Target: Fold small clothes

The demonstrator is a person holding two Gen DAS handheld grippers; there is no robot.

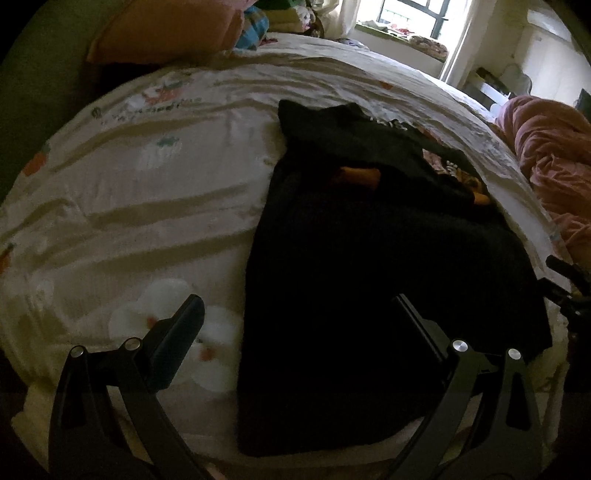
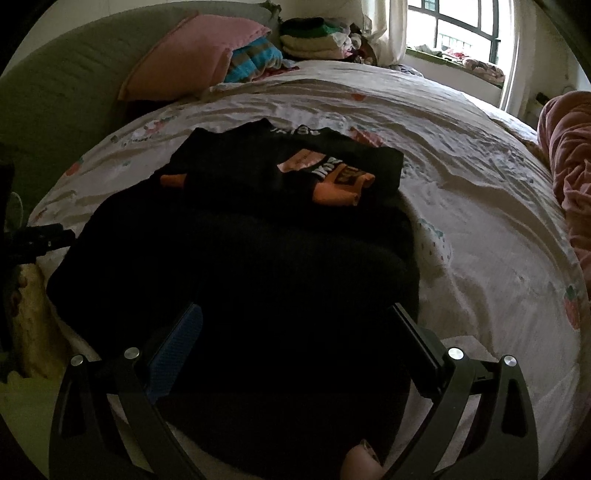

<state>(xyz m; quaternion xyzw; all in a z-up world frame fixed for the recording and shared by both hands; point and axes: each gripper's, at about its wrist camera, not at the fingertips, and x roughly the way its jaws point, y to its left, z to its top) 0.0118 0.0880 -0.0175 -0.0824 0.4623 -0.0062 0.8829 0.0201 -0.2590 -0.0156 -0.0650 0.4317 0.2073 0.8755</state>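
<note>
A black garment (image 1: pixel 369 258) (image 2: pixel 240 266) with orange and white print lies spread on the patterned white bedsheet (image 1: pixel 147 192) (image 2: pixel 480 206). Its far part is folded over, showing an orange patch (image 2: pixel 332 188) (image 1: pixel 360 175). My left gripper (image 1: pixel 299 306) is open over the garment's near left edge, one finger above the sheet, the other above the black cloth. My right gripper (image 2: pixel 295 314) is open above the garment's near end, with nothing between its fingers. The right gripper's body (image 1: pixel 569 291) shows at the right edge of the left wrist view, and the left gripper's body (image 2: pixel 33 236) at the left edge of the right wrist view.
A pink pillow (image 2: pixel 192 55) and striped folded cloth (image 2: pixel 255 59) lie at the bed's head, with stacked clothes (image 2: pixel 314 37) behind. A pink quilt (image 2: pixel 569 166) is bunched at the right. A window (image 2: pixel 461 26) is beyond. A fingertip (image 2: pixel 360 463) shows at the bottom edge.
</note>
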